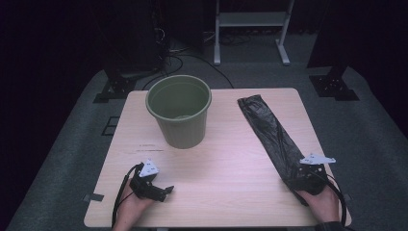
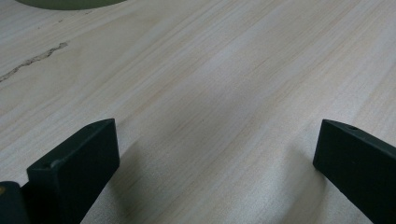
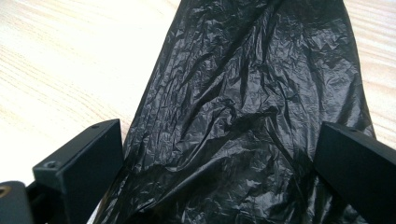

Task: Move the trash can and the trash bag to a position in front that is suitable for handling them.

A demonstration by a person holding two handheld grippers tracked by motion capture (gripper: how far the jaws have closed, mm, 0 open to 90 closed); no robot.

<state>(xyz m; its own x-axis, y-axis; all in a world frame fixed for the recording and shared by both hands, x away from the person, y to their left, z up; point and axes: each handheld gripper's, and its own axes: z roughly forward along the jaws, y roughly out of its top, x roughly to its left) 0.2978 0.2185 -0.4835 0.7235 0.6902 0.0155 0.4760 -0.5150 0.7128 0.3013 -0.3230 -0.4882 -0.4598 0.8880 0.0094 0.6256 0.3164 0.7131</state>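
Observation:
A green plastic bin (image 1: 180, 110) stands upright at the table's far middle. A long black plastic bag (image 1: 270, 132) lies flat along the right side. My right gripper (image 1: 302, 174) rests over the bag's near end, and in the right gripper view the crinkled bag (image 3: 243, 107) lies between its wide-apart jaws, which stand open without pressing it. My left gripper (image 1: 162, 191) sits near the front left edge, pointing right. Its jaws are open over bare wood (image 2: 210, 93), with the bin's base (image 2: 65, 3) at the top left edge.
The light wooden table (image 1: 226, 159) stands on grey carpet. A white frame stand (image 1: 251, 29) and dark equipment with cables (image 1: 168, 57) are beyond the far edge. A faint dark mark (image 2: 32, 60) crosses the wood near the bin.

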